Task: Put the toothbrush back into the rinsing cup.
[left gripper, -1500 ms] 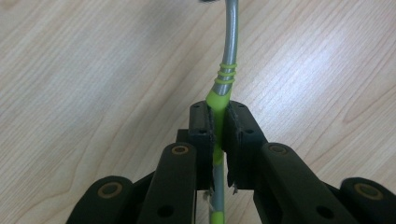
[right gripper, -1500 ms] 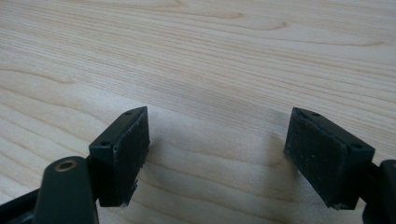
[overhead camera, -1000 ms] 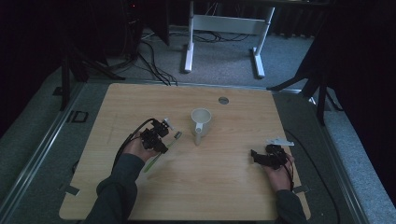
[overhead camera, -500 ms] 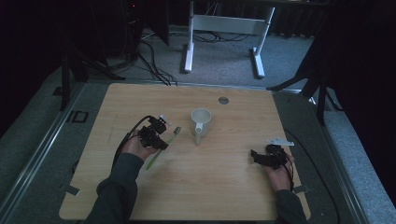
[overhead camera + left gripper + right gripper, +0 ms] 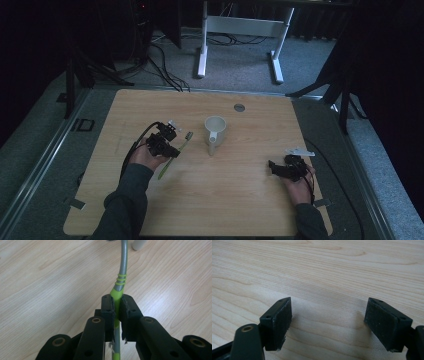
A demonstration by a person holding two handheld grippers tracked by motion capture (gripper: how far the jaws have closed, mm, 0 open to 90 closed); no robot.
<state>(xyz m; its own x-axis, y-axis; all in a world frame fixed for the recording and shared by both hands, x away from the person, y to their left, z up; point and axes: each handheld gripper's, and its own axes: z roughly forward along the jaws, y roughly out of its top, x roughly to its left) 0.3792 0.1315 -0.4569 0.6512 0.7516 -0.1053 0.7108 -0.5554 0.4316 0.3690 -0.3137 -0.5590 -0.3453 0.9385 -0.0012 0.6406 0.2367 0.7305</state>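
Near the table's (image 5: pixel 240 210) front right corner, the right tongs (image 5: pixel 278 168) rest low over bare wood, jaws standing wide apart with nothing between them. Over toward the left edge, the left tongs (image 5: pixel 169 148) are clamped on a green and grey toothbrush (image 5: pixel 176 153), gripping its green handle; the grey neck runs out beyond the jaws, pointing toward the far edge. Farther in, near the table's middle, stands a white mug (image 5: pixel 215 131), well apart from the brush.

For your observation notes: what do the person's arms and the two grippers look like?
Both grippers, left gripper and right gripper, are black, with flat rectangular pads, brass-ringed pivot holes and trailing black cables. The right carries a pale grey plate. Dark long sleeves cover both forearms.
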